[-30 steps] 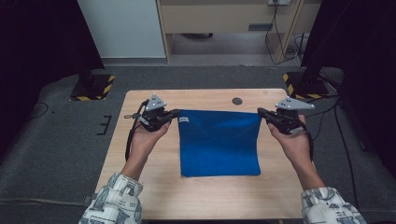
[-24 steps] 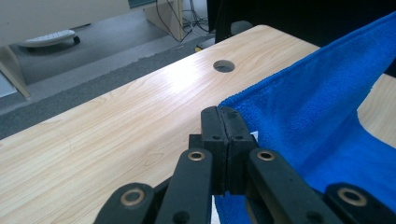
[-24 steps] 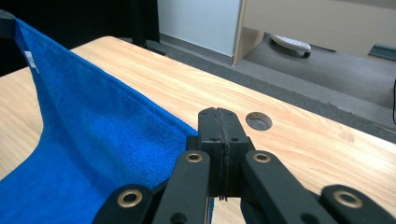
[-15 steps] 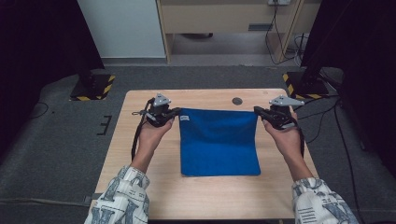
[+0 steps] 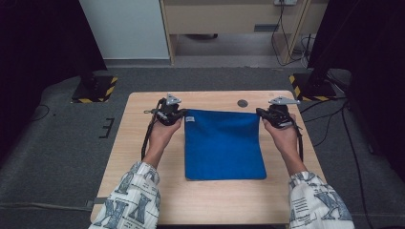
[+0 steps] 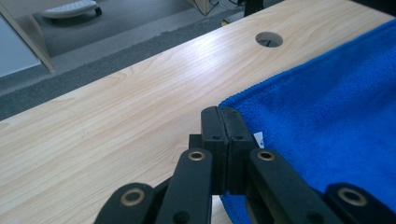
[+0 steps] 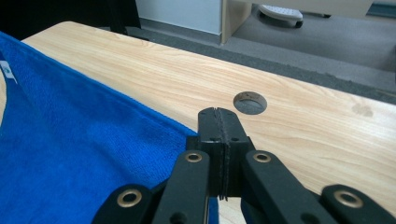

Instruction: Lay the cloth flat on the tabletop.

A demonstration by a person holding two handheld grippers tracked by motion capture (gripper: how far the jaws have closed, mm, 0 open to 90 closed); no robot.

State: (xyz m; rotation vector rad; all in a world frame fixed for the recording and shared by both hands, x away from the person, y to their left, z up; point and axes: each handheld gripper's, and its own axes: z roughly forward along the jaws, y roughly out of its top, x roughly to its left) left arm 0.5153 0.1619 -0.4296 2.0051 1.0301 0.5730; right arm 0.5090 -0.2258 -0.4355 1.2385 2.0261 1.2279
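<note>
Both hands have carried the far corners of the blue cloth (image 5: 223,143) toward 12 o'clock. Left gripper (image 5: 177,114) and right gripper (image 5: 264,114) are each clenched on a corner; cloth lies mid-table (image 5: 138,138). Risk: uneven pulling skews or wrinkles it.

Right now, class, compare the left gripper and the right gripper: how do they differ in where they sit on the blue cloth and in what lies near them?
The left gripper is at the cloth's far left corner, the right gripper at its far right corner. A small white label lies by the left gripper, none by the right. The round table hole is nearer the right gripper than the left. Both have jaws shut at the cloth's far edge.
</note>
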